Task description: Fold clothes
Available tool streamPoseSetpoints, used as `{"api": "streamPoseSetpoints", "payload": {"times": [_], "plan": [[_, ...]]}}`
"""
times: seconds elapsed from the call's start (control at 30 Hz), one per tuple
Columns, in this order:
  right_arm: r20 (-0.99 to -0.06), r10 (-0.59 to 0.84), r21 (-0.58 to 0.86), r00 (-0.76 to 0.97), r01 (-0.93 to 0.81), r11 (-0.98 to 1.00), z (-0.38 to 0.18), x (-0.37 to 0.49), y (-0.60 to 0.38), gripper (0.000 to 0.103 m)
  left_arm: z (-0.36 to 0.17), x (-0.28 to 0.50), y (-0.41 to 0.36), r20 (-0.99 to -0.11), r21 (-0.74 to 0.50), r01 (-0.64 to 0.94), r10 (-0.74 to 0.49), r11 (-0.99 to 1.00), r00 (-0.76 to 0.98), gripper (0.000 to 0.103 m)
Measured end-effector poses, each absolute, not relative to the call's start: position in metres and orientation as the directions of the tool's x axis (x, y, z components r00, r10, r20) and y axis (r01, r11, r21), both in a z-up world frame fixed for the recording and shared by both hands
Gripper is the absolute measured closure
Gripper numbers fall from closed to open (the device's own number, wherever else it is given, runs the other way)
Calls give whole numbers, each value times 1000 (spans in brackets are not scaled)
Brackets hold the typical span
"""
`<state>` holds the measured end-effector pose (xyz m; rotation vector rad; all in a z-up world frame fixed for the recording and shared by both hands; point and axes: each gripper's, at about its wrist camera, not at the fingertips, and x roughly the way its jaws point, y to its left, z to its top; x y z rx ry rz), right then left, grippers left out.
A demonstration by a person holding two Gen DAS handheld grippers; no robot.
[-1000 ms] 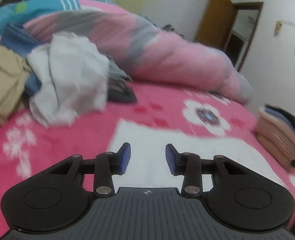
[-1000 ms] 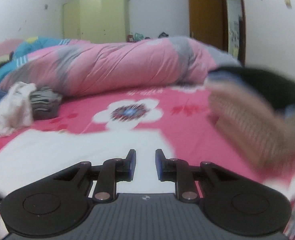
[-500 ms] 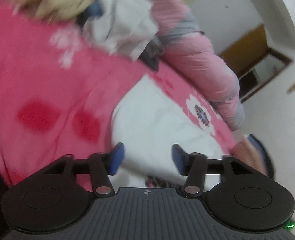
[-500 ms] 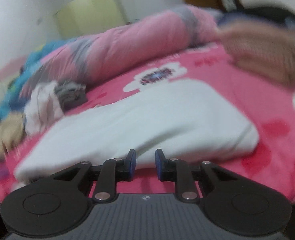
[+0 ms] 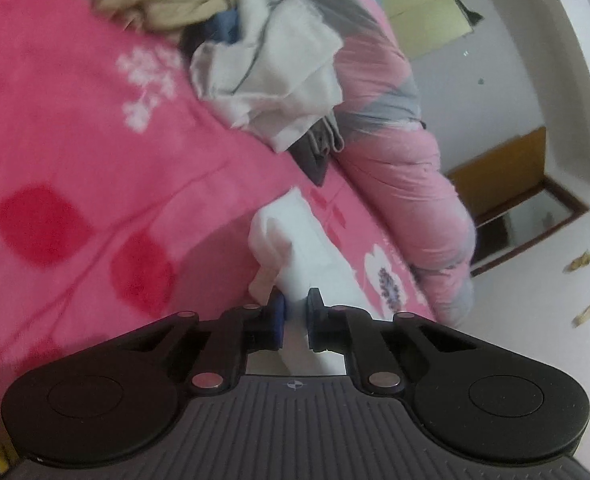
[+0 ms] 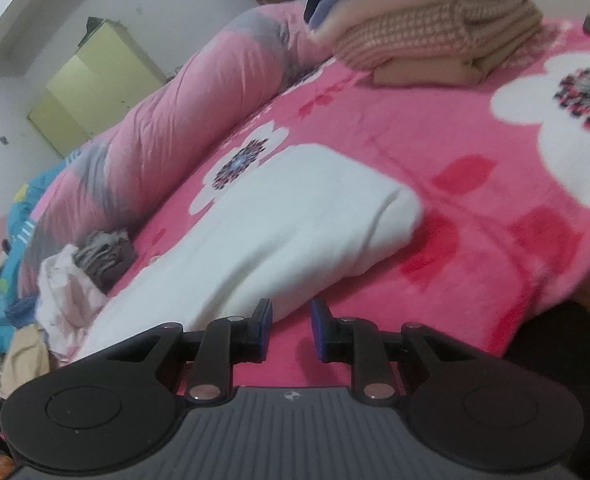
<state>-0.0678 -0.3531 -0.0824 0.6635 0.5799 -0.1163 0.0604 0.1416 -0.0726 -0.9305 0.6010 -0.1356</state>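
A white garment [image 6: 287, 216] lies folded lengthwise on the pink flowered bedspread [image 6: 475, 152]. In the left wrist view my left gripper [image 5: 295, 314] is shut on the near end of the white garment [image 5: 299, 240], whose edge bunches up between the blue pads. In the right wrist view my right gripper [image 6: 291, 324] is open a little and empty, just at the garment's near edge, left finger over the cloth.
A pile of unfolded clothes [image 5: 271, 64] lies at the far side, white, beige and grey; it also shows in the right wrist view [image 6: 67, 288]. A rolled pink quilt [image 6: 183, 112] runs along the back. A stack of folded clothes [image 6: 427, 36] sits at the right.
My left gripper has closed on the white garment's end, which now bunches up. My right gripper has moved down to the garment's near edge and opened slightly. Both views have tilted.
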Motion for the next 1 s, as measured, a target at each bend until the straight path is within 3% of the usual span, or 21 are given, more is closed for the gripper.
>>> {"api": "streamPoseSetpoints", "payload": {"times": [0.1, 0.2, 0.4, 0.63, 0.83, 1.0], "plan": [[-577, 22, 486, 817, 322, 813, -86, -67, -353, 80, -101, 72, 149, -503, -787, -240, -364, 569, 784, 95], [-577, 16, 474, 817, 319, 821, -84, -68, -352, 80, -107, 72, 155, -498, -803, -248, -382, 542, 779, 94], [-554, 4, 519, 832, 342, 784, -85, -71, -367, 80, -82, 55, 148, -516, -689, -221, -253, 691, 818, 71], [-539, 16, 459, 842, 278, 843, -84, -73, -357, 80, -53, 36, 137, -500, -519, -195, -110, 832, 859, 67], [-504, -80, 178, 860, 194, 965, -69, -73, -319, 80, -41, 51, 50, -483, -342, 130, -293, 931, 825, 63], [-505, -132, 112, 853, 217, 970, -69, -76, -327, 80, -61, 68, 13, -542, -236, 196, -296, 952, 787, 63]]}}
